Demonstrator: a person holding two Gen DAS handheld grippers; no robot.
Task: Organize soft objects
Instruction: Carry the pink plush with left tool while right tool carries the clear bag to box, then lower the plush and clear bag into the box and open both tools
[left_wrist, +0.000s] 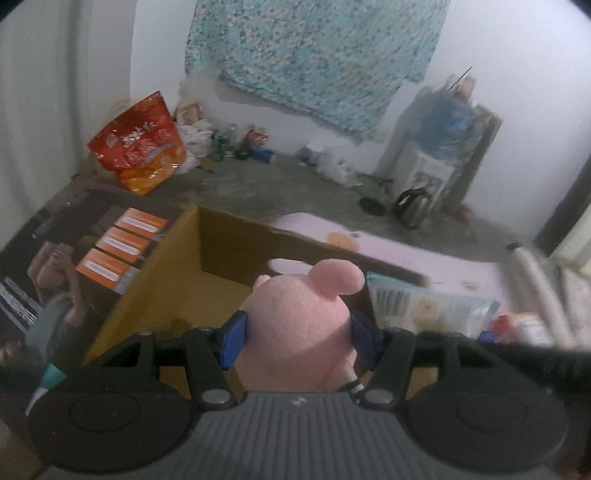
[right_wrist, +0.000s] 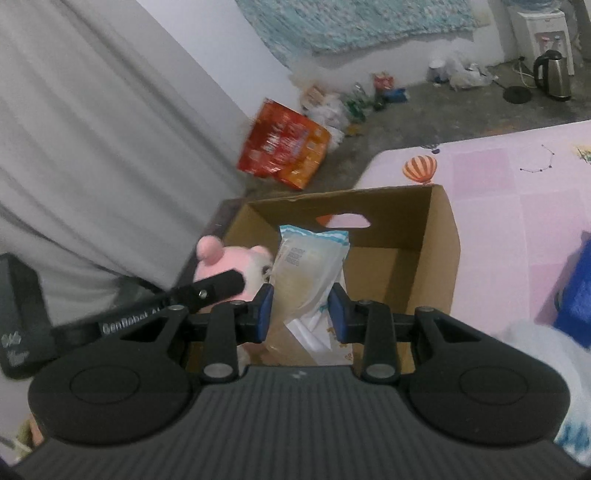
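My left gripper (left_wrist: 297, 338) is shut on a pink plush toy (left_wrist: 299, 328), whose body fills the gap between the blue pads. It hangs over the open cardboard box (left_wrist: 177, 266). The right wrist view shows the same pink plush toy (right_wrist: 218, 267) at the box's left edge, with the left gripper's black finger across it. My right gripper (right_wrist: 301, 312) is shut on a soft clear packet with a blue-white top (right_wrist: 310, 269), held upright over the cardboard box (right_wrist: 443, 236). That packet (left_wrist: 424, 306) also shows to the right in the left wrist view.
The box stands on a pink patterned table cover (right_wrist: 498, 192). A red-orange snack bag (left_wrist: 142, 144) and litter lie on the concrete floor by the wall. A kettle (right_wrist: 552, 75) stands by a water dispenser (left_wrist: 439, 155). A blue object (right_wrist: 576, 291) sits at the right edge. A grey curtain (right_wrist: 92, 147) hangs at left.
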